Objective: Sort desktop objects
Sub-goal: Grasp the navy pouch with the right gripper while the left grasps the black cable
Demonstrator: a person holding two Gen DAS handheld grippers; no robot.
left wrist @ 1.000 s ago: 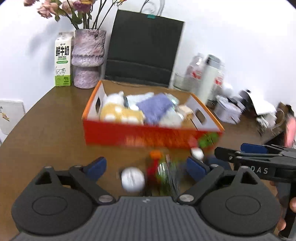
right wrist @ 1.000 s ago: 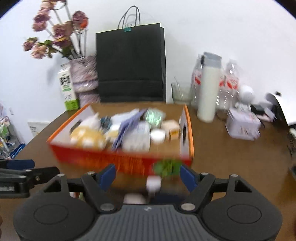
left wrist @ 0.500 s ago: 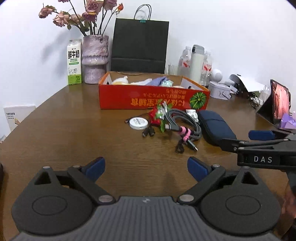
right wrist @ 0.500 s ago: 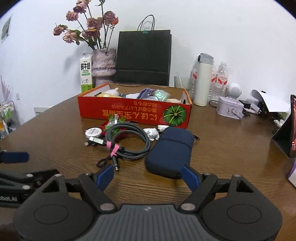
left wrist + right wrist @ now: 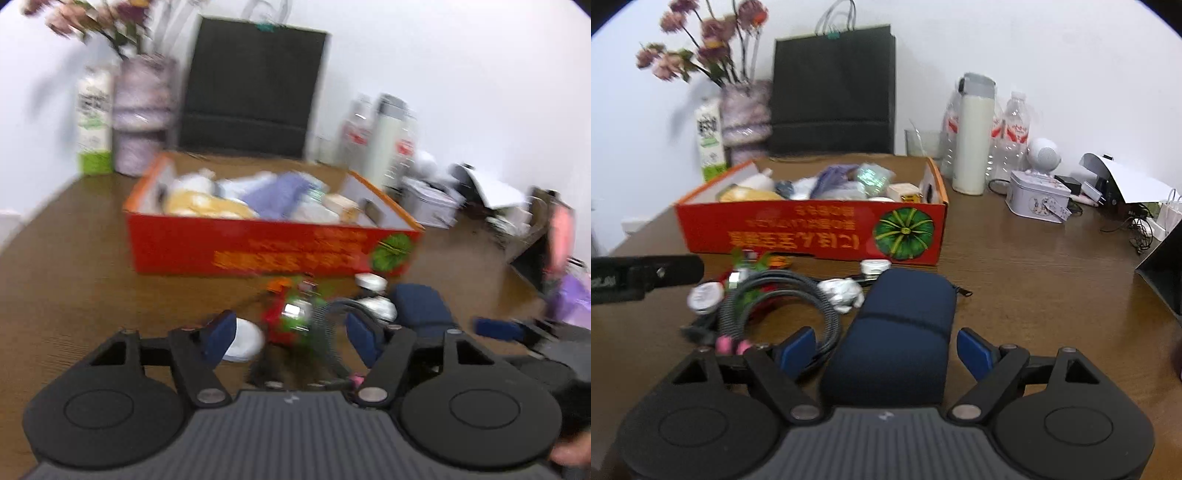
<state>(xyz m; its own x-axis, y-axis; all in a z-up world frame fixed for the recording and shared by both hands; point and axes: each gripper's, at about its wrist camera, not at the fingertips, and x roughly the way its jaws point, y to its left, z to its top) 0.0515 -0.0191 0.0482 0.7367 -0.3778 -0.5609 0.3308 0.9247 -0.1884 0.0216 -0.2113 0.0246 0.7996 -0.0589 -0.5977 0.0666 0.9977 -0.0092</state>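
Note:
An orange-red cardboard box (image 5: 258, 251) (image 5: 812, 236) holds several small items. In front of it lie a red-and-green packet (image 5: 291, 317), a white round disc (image 5: 243, 339), a coiled grey cable (image 5: 798, 291), crumpled white bits (image 5: 842, 290) and a navy pouch (image 5: 901, 332). My left gripper (image 5: 291, 338) hovers low over the packet and cable. Its jaws are closing, and the pads are not seen touching anything. My right gripper (image 5: 886, 350) straddles the near end of the pouch, jaws opening, with gaps on both sides.
Behind the box stand a black paper bag (image 5: 833, 88), a vase of flowers (image 5: 746, 110), a milk carton (image 5: 709, 144), a white flask (image 5: 973, 136) and bottles. A tin (image 5: 1038, 199), chargers and a dark stand (image 5: 1163, 269) crowd the right side of the brown table (image 5: 1034, 277).
Since half a second ago both grippers have come forward and down, close to the pile. The left jaws have narrowed. The pouch now lies between the right fingers.

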